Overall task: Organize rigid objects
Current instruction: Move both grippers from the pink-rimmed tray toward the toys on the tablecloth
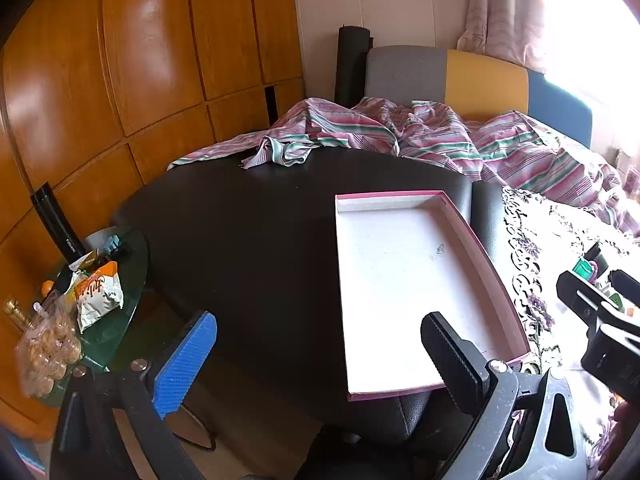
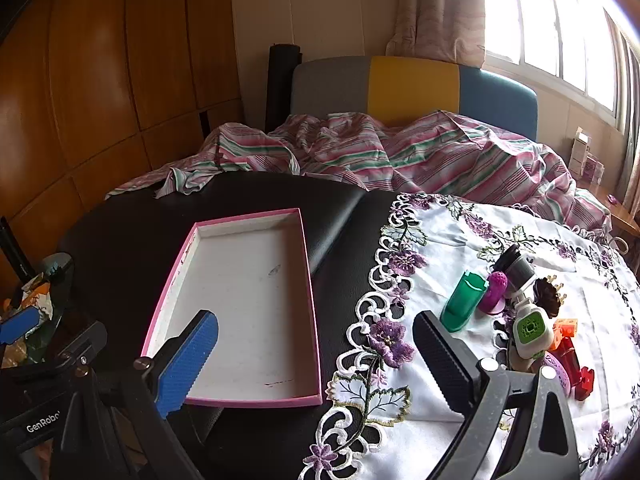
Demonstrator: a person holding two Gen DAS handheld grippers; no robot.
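Both tongs, left tongs (image 1: 320, 364) and right tongs (image 2: 316, 364), spread wide, holding nothing | pink tray (image 2: 308, 280) empty, mid bench | small toys (image 2: 532, 328) on lace cloth (image 2: 440, 232), right edge | green tube (image 2: 464, 300) likely hard, light, slippery: pinch around middle

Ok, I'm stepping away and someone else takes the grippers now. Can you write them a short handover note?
Left gripper: open, empty, over the near end of the pink-rimmed tray.
Right gripper: open, empty, between the tray and the small items.
Tray lies empty on the black surface.
Green container, purple piece, white-green piece and red piece sit clustered on the embroidered cloth.
Done: nothing in the tray.
Left: presumably every item.
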